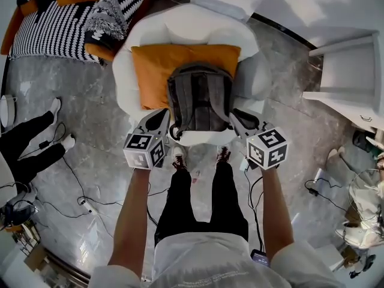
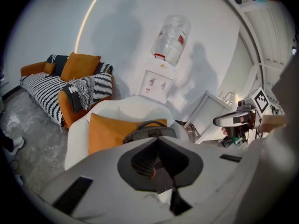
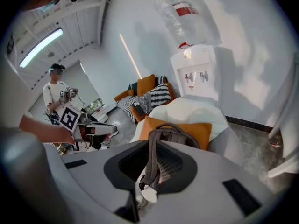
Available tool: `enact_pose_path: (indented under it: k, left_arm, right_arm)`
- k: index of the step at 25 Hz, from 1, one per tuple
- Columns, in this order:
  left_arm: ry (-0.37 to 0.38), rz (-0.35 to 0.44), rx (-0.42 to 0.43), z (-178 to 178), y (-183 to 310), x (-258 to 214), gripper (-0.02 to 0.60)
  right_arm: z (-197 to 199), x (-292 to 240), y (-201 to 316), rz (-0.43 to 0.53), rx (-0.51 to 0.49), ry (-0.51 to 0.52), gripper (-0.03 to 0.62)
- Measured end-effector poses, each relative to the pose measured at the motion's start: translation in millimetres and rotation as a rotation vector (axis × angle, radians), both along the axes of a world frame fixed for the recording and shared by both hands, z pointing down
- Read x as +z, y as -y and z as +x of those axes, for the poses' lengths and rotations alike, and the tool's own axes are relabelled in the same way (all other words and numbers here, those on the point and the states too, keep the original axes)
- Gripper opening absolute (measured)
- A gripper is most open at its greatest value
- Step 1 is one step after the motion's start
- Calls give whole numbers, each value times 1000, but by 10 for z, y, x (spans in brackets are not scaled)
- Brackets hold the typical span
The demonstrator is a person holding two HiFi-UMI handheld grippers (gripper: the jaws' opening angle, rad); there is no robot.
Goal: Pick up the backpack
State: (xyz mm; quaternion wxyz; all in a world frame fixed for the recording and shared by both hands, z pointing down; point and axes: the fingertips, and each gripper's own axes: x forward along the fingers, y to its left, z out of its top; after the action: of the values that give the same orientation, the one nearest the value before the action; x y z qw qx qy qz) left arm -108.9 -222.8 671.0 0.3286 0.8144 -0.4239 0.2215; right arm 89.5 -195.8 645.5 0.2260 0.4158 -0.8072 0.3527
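Pinching the left strap (image 2: 144,160) between the left fingers (image 2: 93,171), nearly together, with only a glimpse of dark mesh in the notch between them. Pinching the right strap (image 3: 150,157) likewise between the right fingers (image 3: 224,171), also nearly together, with grey webbing running from the top of the backpack (image 3: 180,135) down through the notch.

Holding the left gripper (image 1: 161,117) at the backpack's near-left corner and the right gripper (image 1: 237,120) at its near-right corner, both angled down and toward the far side.

Between them the backpack itself, grey, straps up, lying on the seat of a white chair (image 1: 180,26) and leaning on an orange cushion (image 1: 153,71), with its near end at the seat's front edge.

Just near of the chair, the person's own shoes (image 1: 179,156) on the grey floor (image 1: 90,101). Right behind the chair, against the far wall, a water dispenser (image 2: 156,85). Far left, a striped sofa (image 1: 54,32) with orange cushions. At the right, a white cabinet (image 1: 354,77). On the floor at the left, cables (image 1: 72,185) and another person's legs (image 1: 30,140).
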Motion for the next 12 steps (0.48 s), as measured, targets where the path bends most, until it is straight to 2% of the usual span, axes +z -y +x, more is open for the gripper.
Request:
enact_pose_path:
  k: [4, 12]
  left_arm:
    - [10, -23, 17, 34, 11, 201, 71]
    - [30, -57, 40, 41, -42, 551, 71]
  right_arm:
    - [-17, 194, 24, -27, 4, 5, 48]
    - [-1, 547, -20, -69, 16, -4, 87]
